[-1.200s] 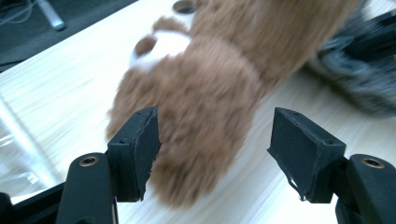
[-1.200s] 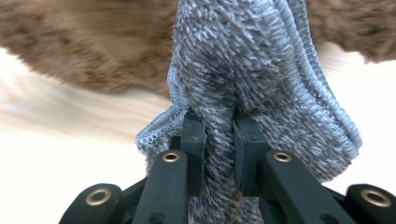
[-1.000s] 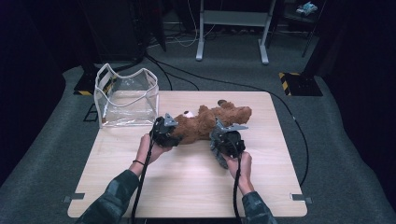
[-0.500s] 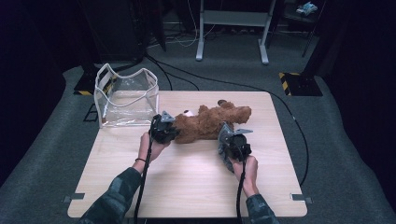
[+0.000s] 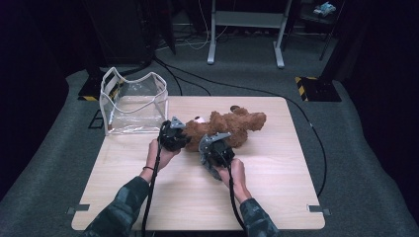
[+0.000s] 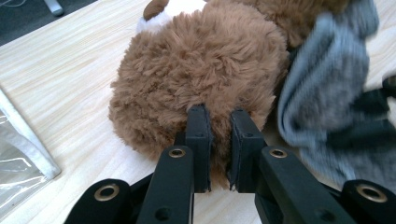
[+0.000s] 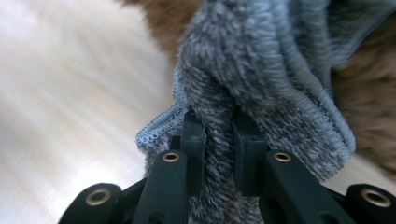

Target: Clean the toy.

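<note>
Bear on the desk, both tools gripping.
The bear (image 5: 225, 129) lies at frame centre; the left tool (image 6: 219, 140), having just been closing, pinches its fur, the right tool (image 7: 218, 135) clamps its grey cloth (image 7: 261, 70). A clear bag (image 5: 132, 101) stands upper left on the desk (image 5: 276, 197).
</note>
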